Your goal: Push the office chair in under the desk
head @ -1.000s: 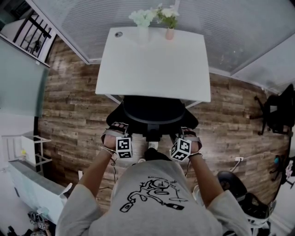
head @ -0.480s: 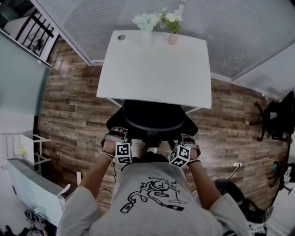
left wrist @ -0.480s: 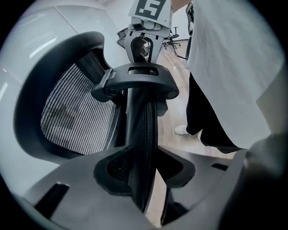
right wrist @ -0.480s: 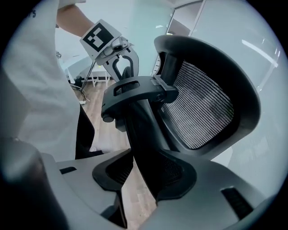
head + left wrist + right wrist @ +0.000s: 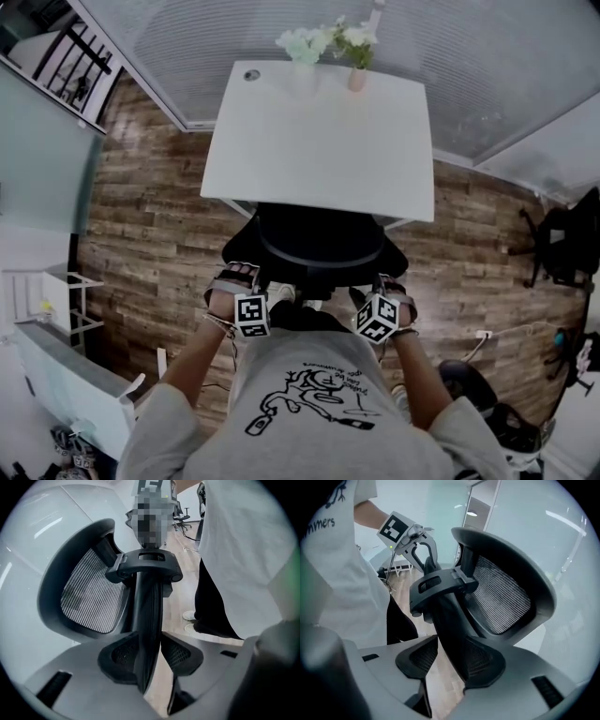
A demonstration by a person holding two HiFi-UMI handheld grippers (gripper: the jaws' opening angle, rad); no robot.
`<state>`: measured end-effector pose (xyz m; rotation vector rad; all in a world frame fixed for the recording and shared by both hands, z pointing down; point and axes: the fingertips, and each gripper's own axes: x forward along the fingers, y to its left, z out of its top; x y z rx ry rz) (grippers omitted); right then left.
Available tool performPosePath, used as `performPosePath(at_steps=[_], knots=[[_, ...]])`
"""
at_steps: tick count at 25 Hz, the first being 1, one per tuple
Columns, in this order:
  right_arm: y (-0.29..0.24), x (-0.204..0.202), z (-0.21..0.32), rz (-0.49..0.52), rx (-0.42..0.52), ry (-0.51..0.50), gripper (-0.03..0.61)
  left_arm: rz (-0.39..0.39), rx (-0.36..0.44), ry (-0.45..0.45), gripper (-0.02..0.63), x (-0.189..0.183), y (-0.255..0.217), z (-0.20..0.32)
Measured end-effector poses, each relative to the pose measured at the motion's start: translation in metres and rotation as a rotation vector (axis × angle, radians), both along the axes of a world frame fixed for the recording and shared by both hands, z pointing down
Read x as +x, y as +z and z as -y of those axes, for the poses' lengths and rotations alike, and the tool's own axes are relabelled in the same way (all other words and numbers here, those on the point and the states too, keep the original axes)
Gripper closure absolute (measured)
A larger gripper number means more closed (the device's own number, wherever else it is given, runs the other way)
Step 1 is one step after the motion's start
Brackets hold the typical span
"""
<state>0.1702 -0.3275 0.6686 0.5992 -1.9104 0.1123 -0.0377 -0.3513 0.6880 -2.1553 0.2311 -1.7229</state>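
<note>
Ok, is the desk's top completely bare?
No, a white vase and a pink vase stand at the desk's far edge.

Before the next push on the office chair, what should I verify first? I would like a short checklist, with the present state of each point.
1. Left gripper closed on one side edge of the office chair: ok.
2. Right gripper closed on the opposite side edge: ok.
3. Chair centred on the front of the desk: ok.
4. Chair fully under the desk: not ok, much of it stands out past the front edge.
5. White vase and pink vase at the far edge, away from the chair: ok.
6. Chair base free underneath the desk: cannot tell, hidden.
</note>
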Motion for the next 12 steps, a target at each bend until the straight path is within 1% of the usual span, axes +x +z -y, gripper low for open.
performPosePath(at_steps=[4, 6, 7, 9, 10, 12], knots=[[-0.028, -0.002, 0.003, 0.092, 0.016, 0.084, 0.406, -0.042, -0.029, -0.038, 0.466, -0.008, -0.014, -0.004], [-0.047, -0.004, 0.008, 0.154, 0.033, 0.133, 0.41, -0.086, -0.03, -0.058, 0.468, -0.007, -0.027, -0.006], [-0.058, -0.006, 0.01, 0.188, 0.043, 0.158, 0.416, -0.123, -0.032, -0.077, 0.474, -0.004, -0.036, -0.006], [-0.078, -0.01, 0.014, 0.266, 0.063, 0.213, 0.428, -0.234, -0.038, -0.135, 0.483, 0.004, -0.06, -0.003], [-0.088, -0.013, 0.015, 0.304, 0.073, 0.238, 0.431, -0.318, -0.046, -0.177, 0.49, 0.01, -0.076, 0.0], [-0.111, -0.019, 0.018, 0.375, 0.097, 0.272, 0.439, -0.541, -0.085, -0.287, 0.501, 0.024, -0.117, 0.006]])
